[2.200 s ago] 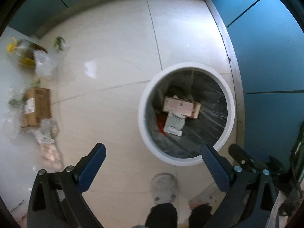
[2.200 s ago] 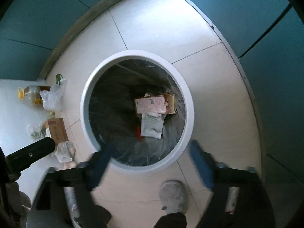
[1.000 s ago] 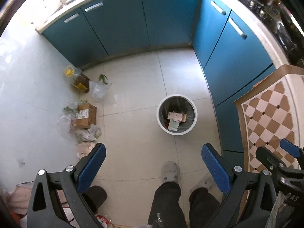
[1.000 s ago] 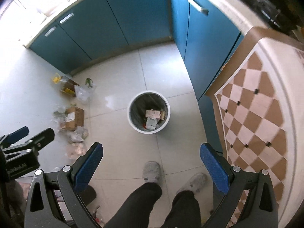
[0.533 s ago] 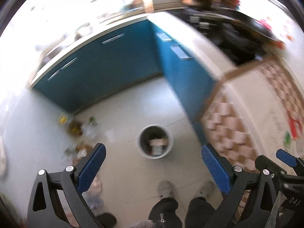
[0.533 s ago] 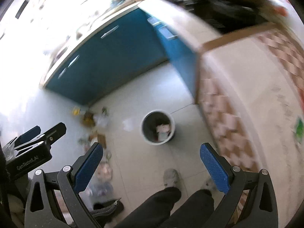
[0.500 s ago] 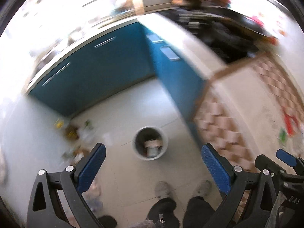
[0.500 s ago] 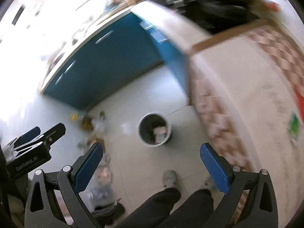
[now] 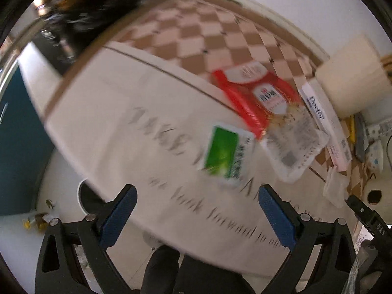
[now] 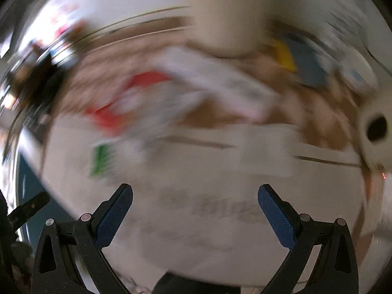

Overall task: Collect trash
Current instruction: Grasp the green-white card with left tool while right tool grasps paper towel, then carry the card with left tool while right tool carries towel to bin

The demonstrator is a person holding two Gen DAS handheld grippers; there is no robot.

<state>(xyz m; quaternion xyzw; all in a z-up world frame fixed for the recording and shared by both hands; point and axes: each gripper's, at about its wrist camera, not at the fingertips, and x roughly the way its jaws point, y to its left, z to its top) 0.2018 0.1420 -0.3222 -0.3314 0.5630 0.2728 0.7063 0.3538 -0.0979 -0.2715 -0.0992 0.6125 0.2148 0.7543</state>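
Both grippers are seen spread wide with nothing between their blue pads: the left gripper [image 9: 197,207] and the right gripper [image 10: 194,207] are held above the desk [image 9: 103,112], which is covered by a white cloth with grey lettering and a brown-and-cream chequered band. The trash is found lying on the desk ahead of the left gripper: a green-and-white packet [image 9: 226,154] nearest the fingers, a red-and-white packet [image 9: 254,98] beyond it, and a clear printed wrapper [image 9: 294,147] overlapping the red packet's near corner. A long white box [image 9: 325,125] is laid just beside the wrapper, with a cream cylindrical container [image 9: 352,73] behind it. The rim of the white bin [image 9: 80,196] is glimpsed on the floor below the desk edge. The right wrist view is heavily smeared (only red, green and white patches can be made out).
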